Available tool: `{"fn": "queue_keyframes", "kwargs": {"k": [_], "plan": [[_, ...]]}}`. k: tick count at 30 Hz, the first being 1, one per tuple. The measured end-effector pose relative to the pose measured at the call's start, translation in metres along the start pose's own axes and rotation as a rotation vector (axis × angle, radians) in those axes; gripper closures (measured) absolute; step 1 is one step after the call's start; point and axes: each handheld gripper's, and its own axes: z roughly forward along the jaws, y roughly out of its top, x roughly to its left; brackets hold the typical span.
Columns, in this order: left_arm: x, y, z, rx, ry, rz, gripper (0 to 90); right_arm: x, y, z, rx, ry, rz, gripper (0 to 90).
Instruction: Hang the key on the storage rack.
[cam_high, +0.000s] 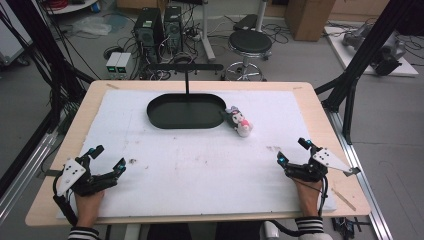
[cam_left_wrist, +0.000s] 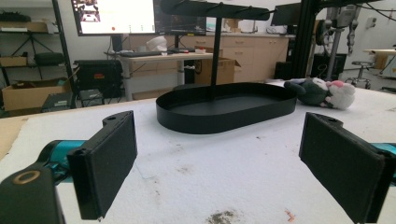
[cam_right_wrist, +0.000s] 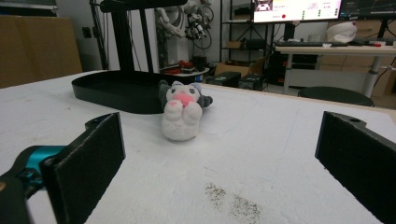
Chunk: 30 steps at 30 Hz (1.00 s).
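A small plush toy (cam_high: 239, 121), grey and white with a pink face, lies on the white mat just right of a black oval tray (cam_high: 165, 117) that has an upright post and crossbar. From the right gripper view the plush toy (cam_right_wrist: 182, 114) faces me, in front of the tray (cam_right_wrist: 107, 91). The left gripper view has the tray (cam_left_wrist: 224, 109) ahead and the toy (cam_left_wrist: 327, 92) at its right end. My left gripper (cam_high: 106, 160) rests open at the near left of the mat, nothing between its jaws. At the near right my right gripper (cam_high: 293, 151) stands open and empty too.
The white mat (cam_high: 200, 165) covers most of the wooden table (cam_high: 107, 86). Dark smudges mark the mat near both grippers. A black frame post (cam_high: 360, 65) rises at the table's right. A stool and computer towers stand on the floor beyond the far edge.
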Motion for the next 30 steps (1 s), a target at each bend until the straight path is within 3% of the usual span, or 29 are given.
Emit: {"fn": "queue_keyframes", "kwargs": {"k": [26,30], "plan": [[-0.0003,0.0000,-0.0001,-0.002,0.002,0.001,11.8,0.0000,0.0004,0.0009,-0.002,-0.003,-0.010,0.4],[0.0000,0.0001,-0.0002,0.000,0.001,0.001,11.8,-0.0056,0.0064,0.0059,0.049,0.021,0.009,0.4]]}}
